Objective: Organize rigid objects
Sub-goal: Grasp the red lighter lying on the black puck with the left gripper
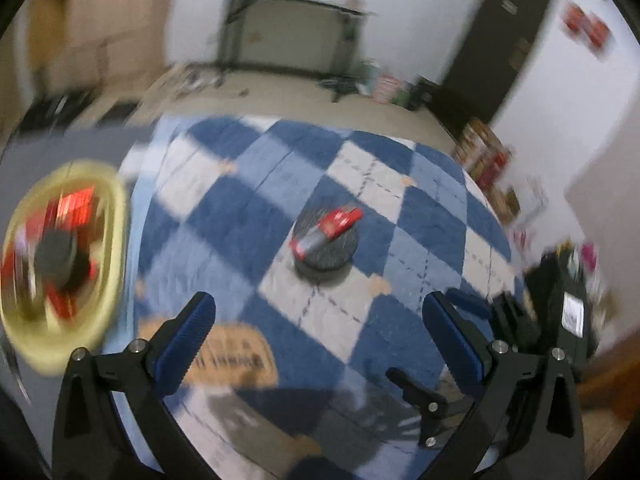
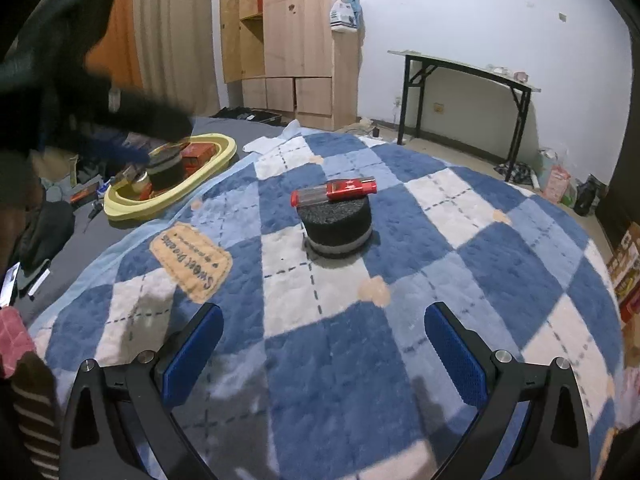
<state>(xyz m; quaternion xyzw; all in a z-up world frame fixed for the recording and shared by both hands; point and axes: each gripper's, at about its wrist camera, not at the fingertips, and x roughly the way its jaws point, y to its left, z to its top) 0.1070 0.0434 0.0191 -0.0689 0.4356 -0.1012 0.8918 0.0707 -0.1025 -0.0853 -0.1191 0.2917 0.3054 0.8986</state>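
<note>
Right claw open, left claw open; red tube mid-blanket appears light, rigid, slippery: grip mid-length.

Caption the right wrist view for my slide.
Open right gripper faces a red plastic tube lying atop a black foam cylinder.

Ahead of the blue-padded right gripper: blue-and-white checked blanket, red tube, black foam puck, yellow tray far left

Blanket is fuzzy, matt fleece. The puck looks like rough black foam, and the tube on it is glossy plastic. Tub is smooth yellow plastic, the gripper pads ribbed blue rubber, and the wardrobe is plain wood.
</note>
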